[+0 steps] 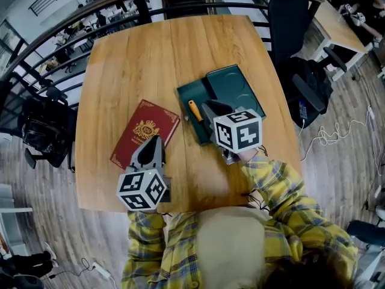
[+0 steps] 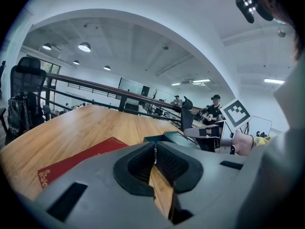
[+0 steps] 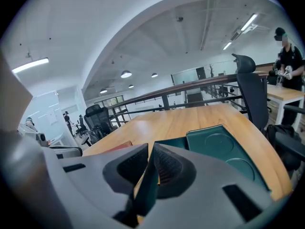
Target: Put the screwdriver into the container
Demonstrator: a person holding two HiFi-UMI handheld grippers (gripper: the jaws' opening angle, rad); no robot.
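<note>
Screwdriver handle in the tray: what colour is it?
The screwdriver handle is orange; the head view shows it best.

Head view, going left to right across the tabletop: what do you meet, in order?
Red book → orange-handled screwdriver → right gripper. The green container spans the last two, so it is left out.

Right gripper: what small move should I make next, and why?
Probably lift the right gripper up and away from the container. The screwdriver already seems to lie in its left compartment, and the jaws are shut with nothing between them, close beside the orange handle.
</note>
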